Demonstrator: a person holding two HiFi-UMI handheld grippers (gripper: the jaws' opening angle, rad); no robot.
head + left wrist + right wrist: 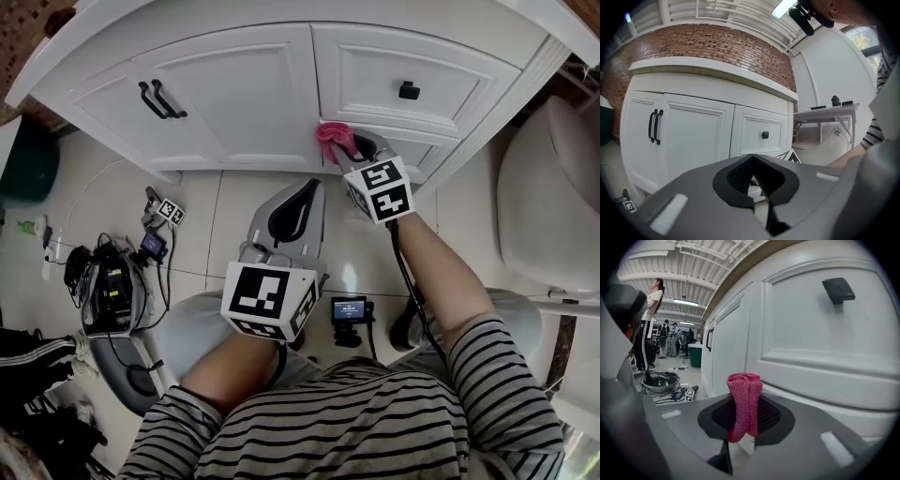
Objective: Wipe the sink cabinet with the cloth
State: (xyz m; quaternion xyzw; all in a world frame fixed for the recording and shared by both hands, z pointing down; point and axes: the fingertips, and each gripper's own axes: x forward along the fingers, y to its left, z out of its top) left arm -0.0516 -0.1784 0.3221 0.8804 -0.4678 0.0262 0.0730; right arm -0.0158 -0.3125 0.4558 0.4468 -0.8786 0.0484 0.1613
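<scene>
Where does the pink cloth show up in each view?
Head view: cloth upper centre, at the cabinet front, in the right claw.
Left gripper view: not in it.
Right gripper view: cloth centre, pinched upright in the right claw.
Shared landmark: square black drawer knob.

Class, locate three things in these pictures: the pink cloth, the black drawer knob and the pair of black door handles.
pink cloth point(744, 401): right gripper view, middle of the folded bundle.
drawer knob point(409, 91): head view, its square front face.
door handles point(650, 126): left gripper view, shaft of the left bar.
</scene>
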